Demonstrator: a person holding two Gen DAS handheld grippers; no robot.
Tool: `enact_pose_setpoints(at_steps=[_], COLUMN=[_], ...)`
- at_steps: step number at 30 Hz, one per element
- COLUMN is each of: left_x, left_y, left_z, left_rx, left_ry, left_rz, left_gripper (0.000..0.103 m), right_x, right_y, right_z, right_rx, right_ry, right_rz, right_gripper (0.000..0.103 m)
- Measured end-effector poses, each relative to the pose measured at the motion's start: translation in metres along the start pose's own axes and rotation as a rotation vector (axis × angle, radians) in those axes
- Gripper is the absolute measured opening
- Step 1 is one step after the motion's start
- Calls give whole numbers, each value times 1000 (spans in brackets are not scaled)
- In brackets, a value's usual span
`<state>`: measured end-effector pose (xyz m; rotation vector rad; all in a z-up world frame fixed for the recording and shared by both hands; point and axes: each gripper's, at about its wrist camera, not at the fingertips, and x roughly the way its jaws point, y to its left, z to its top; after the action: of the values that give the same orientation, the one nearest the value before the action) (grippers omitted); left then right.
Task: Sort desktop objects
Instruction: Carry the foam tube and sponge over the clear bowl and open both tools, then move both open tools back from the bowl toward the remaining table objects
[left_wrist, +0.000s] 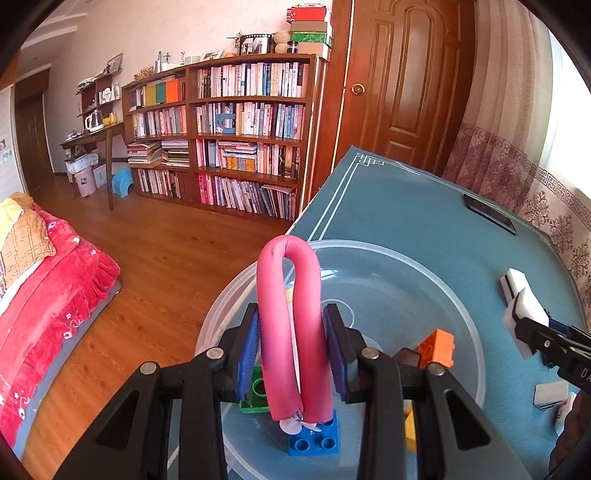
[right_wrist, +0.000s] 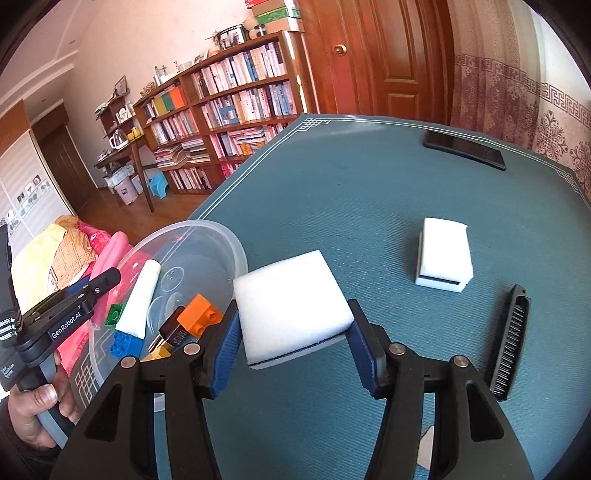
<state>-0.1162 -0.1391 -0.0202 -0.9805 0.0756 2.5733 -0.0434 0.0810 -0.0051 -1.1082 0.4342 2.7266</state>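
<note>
While the left gripper (left_wrist: 291, 347) clamped a bent pink foam tube (left_wrist: 288, 317) above the clear plastic bowl (left_wrist: 436, 280), the right gripper (right_wrist: 293, 341) squeezed a square white sponge (right_wrist: 291, 299) just right of it.

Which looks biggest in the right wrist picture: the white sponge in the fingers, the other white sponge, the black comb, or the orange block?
1. Held white sponge, though it is nearest the camera.
2. Other white sponge and black comb: too alike to rank.
3. Orange block, smallest.
</note>
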Motion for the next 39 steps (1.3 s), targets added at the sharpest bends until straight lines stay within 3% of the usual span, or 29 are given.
enact_pose_setpoints(at_steps=[19, 21, 22, 23, 24, 31, 39], left_x=[6, 6, 7, 7, 6, 4, 2], left_y=[17, 17, 17, 17, 17, 14, 14], left_z=[-1, 0, 1, 1, 2, 3, 2], left_rx=[-16, -19, -23, -29, -36, -34, -34], left_ry=[25, 29, 33, 33, 25, 14, 15], left_rz=[-3, -7, -13, -18, -22, -22, -13], left_gripper=[39, 43, 58, 79, 86, 88, 88], right_x=[41, 43, 42, 42, 42, 40, 30], right_y=[65, 65, 64, 64, 65, 63, 60], right_z=[16, 15, 15, 15, 16, 12, 9], right_rx=[-123, -119, -117, -118, -119, -110, -90], right_ry=[40, 46, 45, 41, 41, 44, 54], right_rz=[95, 99, 98, 96, 94, 104, 180], right_gripper=[59, 60, 60, 61, 61, 62, 62])
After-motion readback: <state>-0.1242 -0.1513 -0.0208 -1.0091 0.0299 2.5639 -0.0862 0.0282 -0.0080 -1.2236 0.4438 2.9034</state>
